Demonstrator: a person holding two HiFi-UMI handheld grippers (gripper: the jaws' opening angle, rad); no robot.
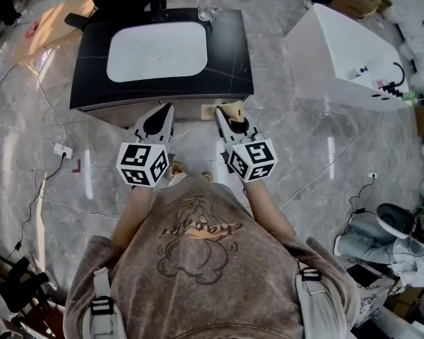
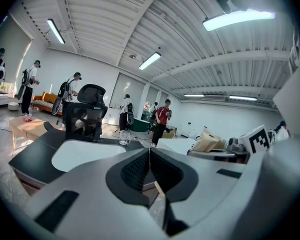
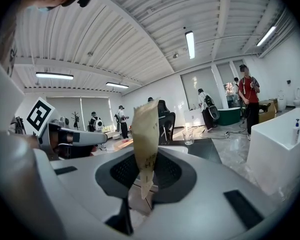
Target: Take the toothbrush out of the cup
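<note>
A clear glass cup [image 1: 206, 10] stands at the far edge of the black vanity top [image 1: 233, 55], beyond the white basin [image 1: 155, 50]. The cup also shows small in the left gripper view [image 2: 124, 137] and the right gripper view [image 3: 188, 136]; I cannot make out a toothbrush in it. My left gripper [image 1: 160, 121] hovers at the vanity's near edge, shut and empty [image 2: 149, 160]. My right gripper [image 1: 230, 116] hangs beside it, shut on a tan paper wrapper [image 3: 146, 139] that sticks up between its pads. Both grippers are far short of the cup.
A white bathtub [image 1: 346, 55] stands to the right of the vanity. A black office chair [image 2: 87, 111] sits behind the vanity, and several people stand in the room beyond. Cables and a power strip [image 1: 62, 149] lie on the marble floor at left.
</note>
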